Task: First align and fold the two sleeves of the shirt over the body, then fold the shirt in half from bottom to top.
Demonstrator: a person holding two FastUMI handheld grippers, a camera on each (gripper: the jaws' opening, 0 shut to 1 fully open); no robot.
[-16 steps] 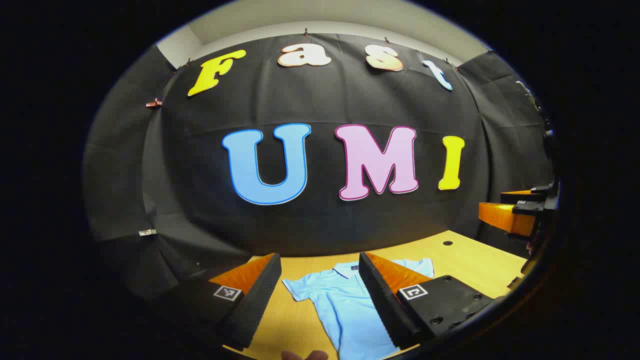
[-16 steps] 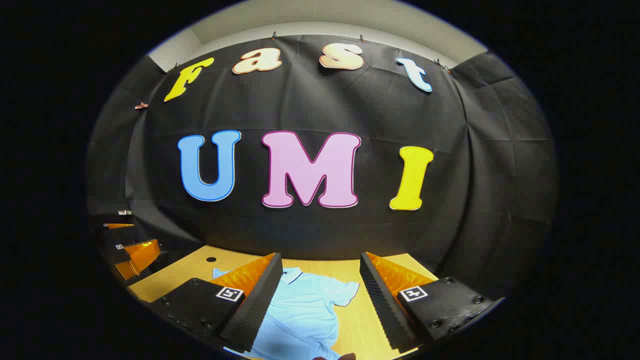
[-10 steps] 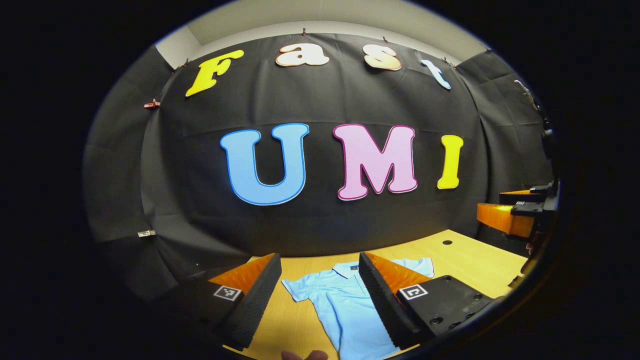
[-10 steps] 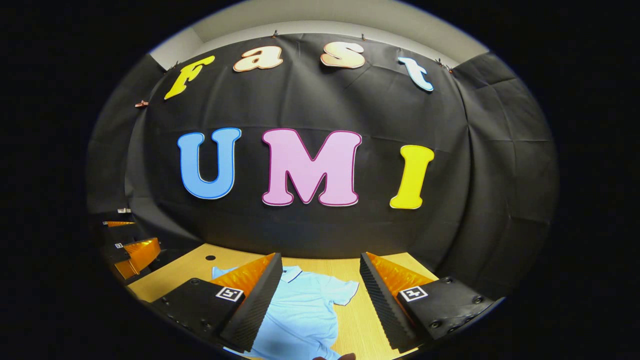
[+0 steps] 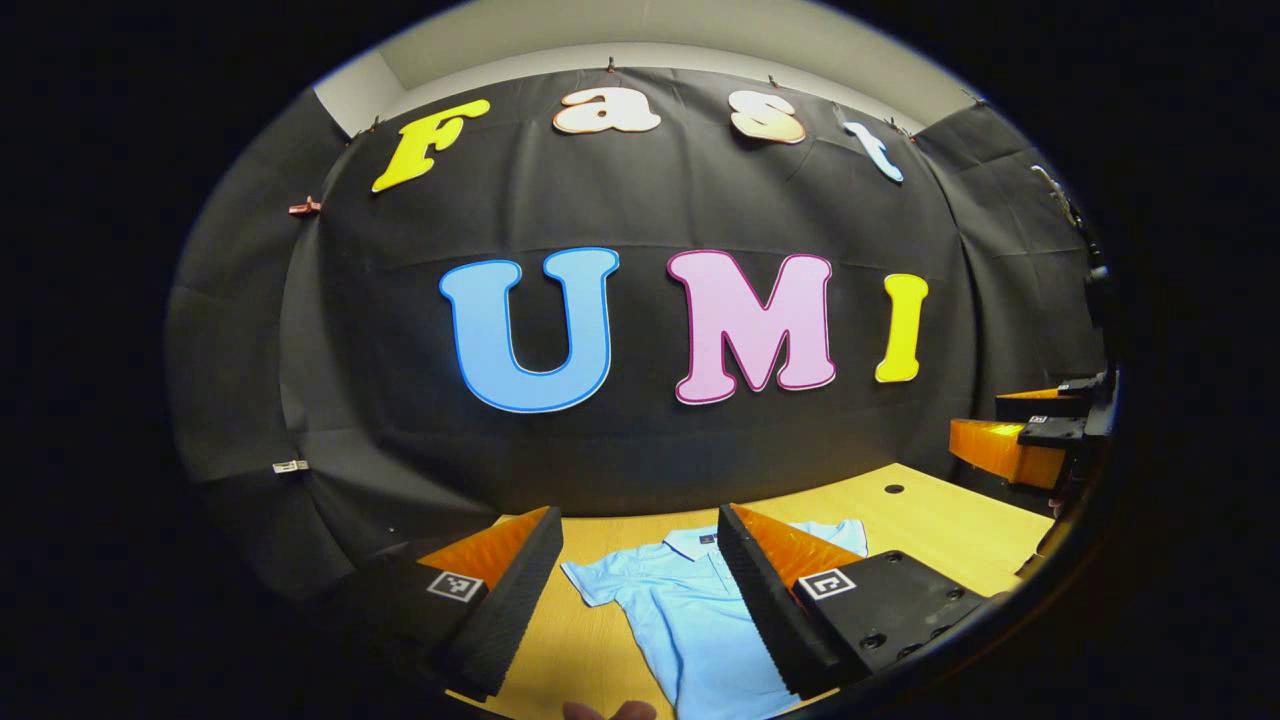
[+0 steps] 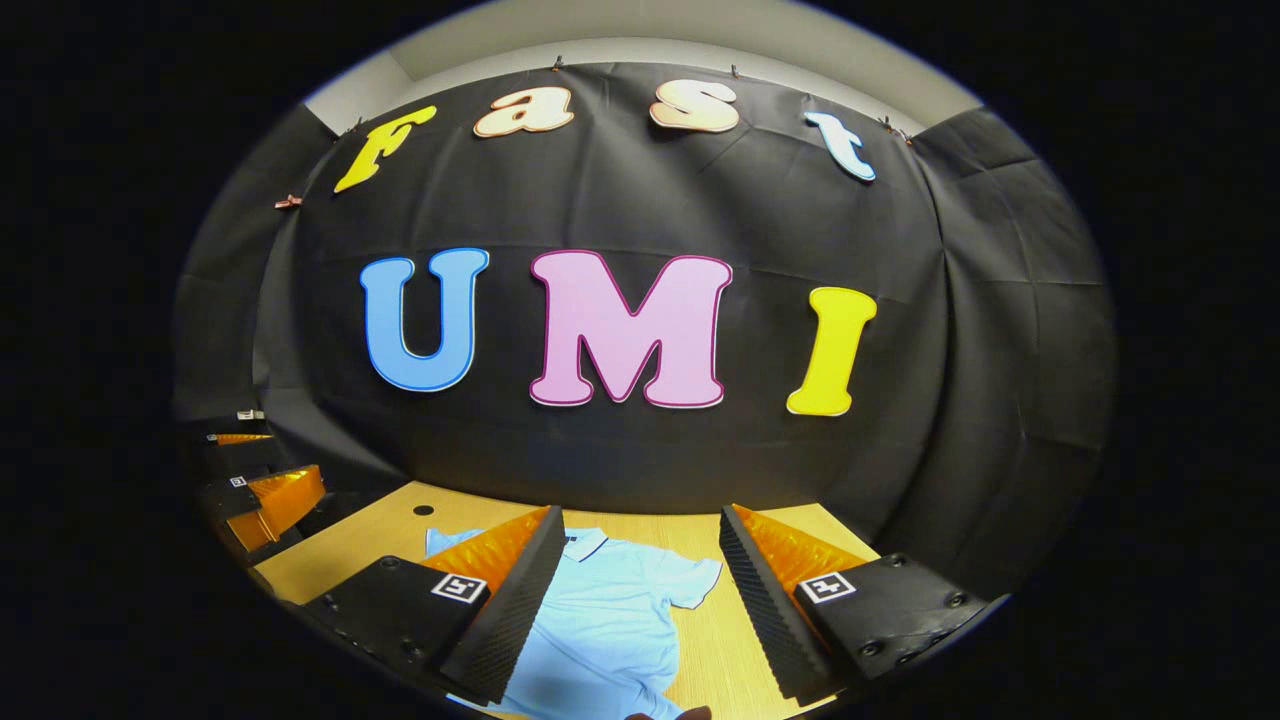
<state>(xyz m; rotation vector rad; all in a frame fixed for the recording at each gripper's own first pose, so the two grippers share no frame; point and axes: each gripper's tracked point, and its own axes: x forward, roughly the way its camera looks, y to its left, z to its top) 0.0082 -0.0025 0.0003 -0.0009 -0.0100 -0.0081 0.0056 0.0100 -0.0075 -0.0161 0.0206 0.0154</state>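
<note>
The light blue shirt (image 5: 690,610) is lying flat on the wooden table (image 5: 940,520), sleeves spread out. The left gripper (image 5: 640,600) and the right gripper (image 6: 640,600) are hovering above it, both with fingers wide apart, holding nothing

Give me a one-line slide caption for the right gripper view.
Open right gripper held above a light blue shirt lying flat and unfolded on the wooden table, sleeves spread.
</note>
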